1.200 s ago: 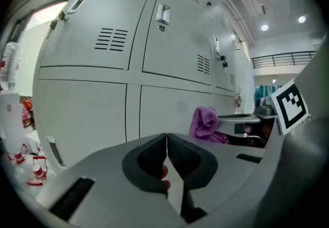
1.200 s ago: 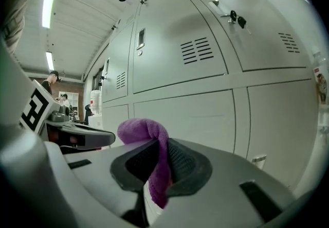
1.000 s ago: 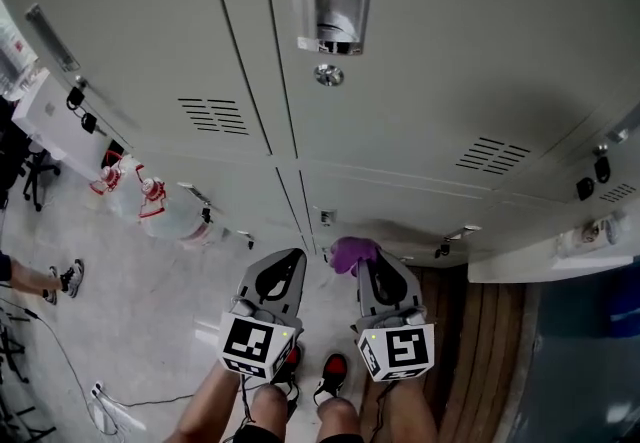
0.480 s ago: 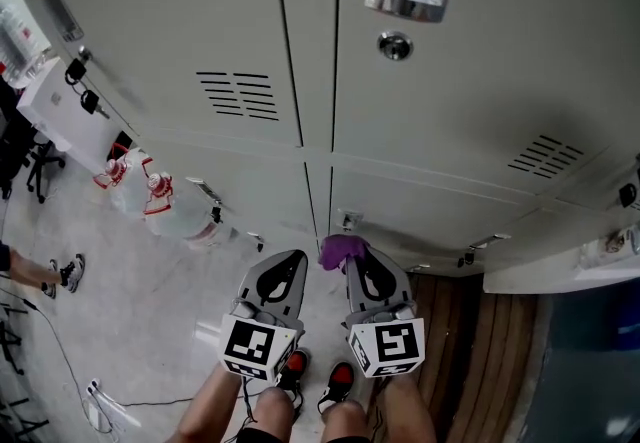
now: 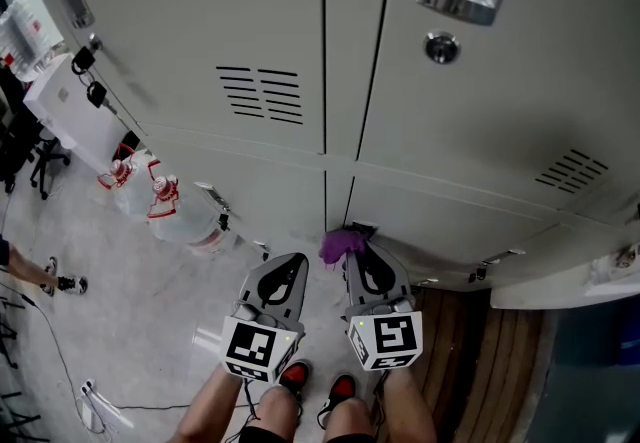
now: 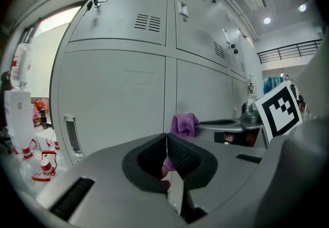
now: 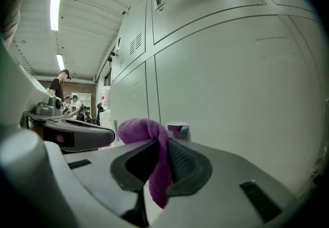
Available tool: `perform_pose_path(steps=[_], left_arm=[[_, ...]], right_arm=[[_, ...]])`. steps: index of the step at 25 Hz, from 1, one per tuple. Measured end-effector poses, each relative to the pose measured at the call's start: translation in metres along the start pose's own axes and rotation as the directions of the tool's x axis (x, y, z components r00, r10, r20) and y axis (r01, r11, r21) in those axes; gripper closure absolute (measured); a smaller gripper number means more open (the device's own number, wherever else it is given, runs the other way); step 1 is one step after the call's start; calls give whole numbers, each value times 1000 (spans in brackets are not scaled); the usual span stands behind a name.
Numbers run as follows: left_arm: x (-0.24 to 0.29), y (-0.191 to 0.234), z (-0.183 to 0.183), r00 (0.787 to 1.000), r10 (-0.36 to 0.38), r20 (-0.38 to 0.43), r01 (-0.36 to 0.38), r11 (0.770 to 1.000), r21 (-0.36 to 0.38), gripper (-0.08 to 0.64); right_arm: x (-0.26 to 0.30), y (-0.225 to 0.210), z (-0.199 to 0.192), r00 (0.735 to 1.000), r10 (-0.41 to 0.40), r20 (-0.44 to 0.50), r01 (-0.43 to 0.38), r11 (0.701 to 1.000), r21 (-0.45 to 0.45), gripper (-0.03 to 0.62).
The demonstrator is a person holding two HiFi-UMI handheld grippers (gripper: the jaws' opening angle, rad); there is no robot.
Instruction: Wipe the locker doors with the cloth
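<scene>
Grey locker doors (image 5: 470, 131) (image 6: 118, 98) (image 7: 231, 83) fill the wall ahead of me. My right gripper (image 5: 352, 249) (image 7: 163, 156) is shut on a purple cloth (image 5: 340, 242) (image 7: 149, 142) (image 6: 184, 124), whose bunched end stands just off the lower locker door near a small latch (image 5: 362, 228) (image 7: 178, 130); touching cannot be told. My left gripper (image 5: 293, 263) (image 6: 166, 151) is shut with nothing in it, held beside the right one, a little short of the doors.
Several water bottles (image 5: 165, 201) (image 6: 19, 67) stand on the floor at the left by a white box (image 5: 62, 111). A wooden strip (image 5: 480, 351) runs at the lower right. People (image 7: 59, 88) stand far off. Cables (image 5: 100, 401) lie on the floor.
The view has swung rightward along the lockers over the second. Both grippers kept their hold and stance, the cloth end drawing in toward the latch on the lower door.
</scene>
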State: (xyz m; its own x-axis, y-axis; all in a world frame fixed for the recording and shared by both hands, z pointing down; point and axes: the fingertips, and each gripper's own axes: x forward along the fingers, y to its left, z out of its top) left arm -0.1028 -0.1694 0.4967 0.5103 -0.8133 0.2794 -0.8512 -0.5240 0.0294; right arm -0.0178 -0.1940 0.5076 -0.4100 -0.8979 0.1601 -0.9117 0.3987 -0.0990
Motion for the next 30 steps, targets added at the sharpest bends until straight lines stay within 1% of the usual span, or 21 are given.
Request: perform_pose_path(steps=[11, 17, 21, 27, 30], left_arm=[[5, -3, 9, 1000, -9, 11, 9, 1000, 0, 535], [12, -13, 11, 1000, -29, -3, 29, 1000, 5, 535], [19, -24, 15, 999, -51, 15, 51, 999, 4, 535], [30, -43, 16, 996, -89, -3, 89, 996, 4, 535], [37, -55, 20, 994, -112, 9, 112, 994, 6, 535]], right_arm=[[-1, -20, 8, 999, -45, 3, 45, 999, -8, 538], [-11, -38, 11, 997, -82, 2, 82, 997, -10, 538], [-22, -53, 14, 994, -113, 4, 113, 994, -7, 538], [-39, -77, 13, 987, -158, 2, 158, 987, -6, 538], [-48, -90, 12, 982, -190, -4, 190, 982, -2, 538]])
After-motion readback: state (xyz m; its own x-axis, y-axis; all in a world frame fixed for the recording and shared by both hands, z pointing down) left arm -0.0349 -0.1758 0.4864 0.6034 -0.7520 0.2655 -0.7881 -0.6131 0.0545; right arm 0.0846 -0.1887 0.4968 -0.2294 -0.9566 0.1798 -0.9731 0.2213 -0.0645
